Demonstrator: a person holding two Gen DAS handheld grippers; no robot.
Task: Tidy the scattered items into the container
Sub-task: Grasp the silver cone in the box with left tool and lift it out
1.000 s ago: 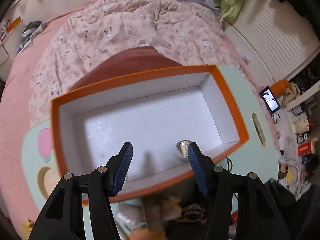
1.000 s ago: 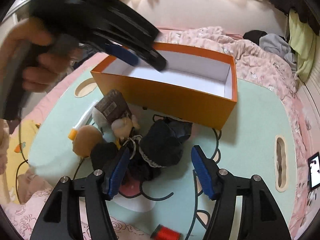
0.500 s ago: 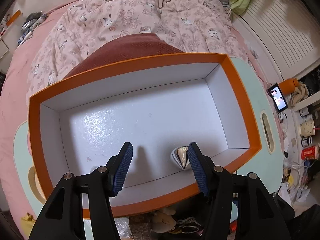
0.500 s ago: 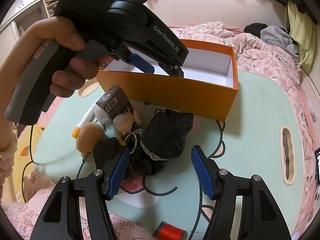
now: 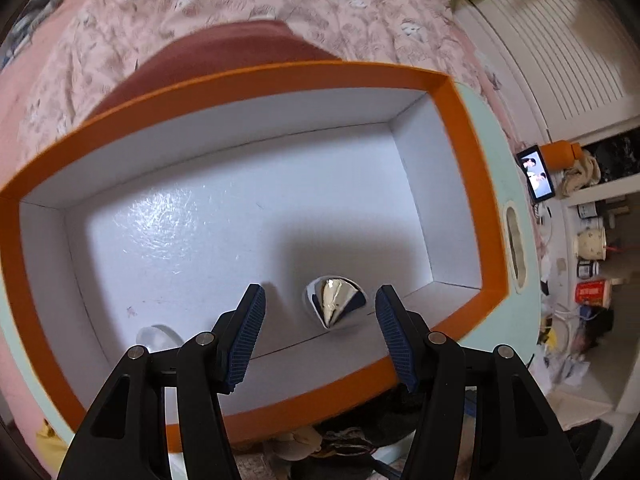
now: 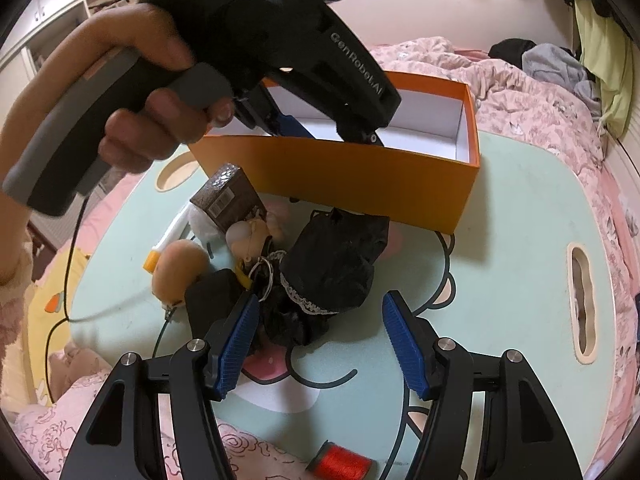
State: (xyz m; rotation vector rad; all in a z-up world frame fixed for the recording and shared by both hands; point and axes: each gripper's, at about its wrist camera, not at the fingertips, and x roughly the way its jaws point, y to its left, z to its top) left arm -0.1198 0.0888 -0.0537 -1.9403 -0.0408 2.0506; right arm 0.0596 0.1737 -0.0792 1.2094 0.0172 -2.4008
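An orange box with a white inside [image 5: 464, 152] stands on the mint-green table; it shows in the right wrist view too [image 6: 360, 184]. A shiny silver cone-shaped item [image 5: 334, 306] lies on its floor, with a clear round item [image 5: 156, 336] near the left corner. My left gripper [image 5: 320, 332] is open and empty above the box, just over the silver item. My right gripper [image 6: 320, 332] is open and empty above a pile: black lacy cloth [image 6: 336, 264], a brown small box [image 6: 228, 200], a doll [image 6: 180, 268], a key ring [image 6: 262, 276].
A red thread spool [image 6: 340, 460] lies at the table's near edge. A white marker with an orange cap [image 6: 166, 240] lies left of the pile. A pink quilt [image 5: 240, 8] lies behind the box. A phone [image 5: 538, 176] and cluttered shelves are at the right.
My left gripper has moved forward over the box and lower toward the silver item. My right gripper has stayed open over the pile, almost still.
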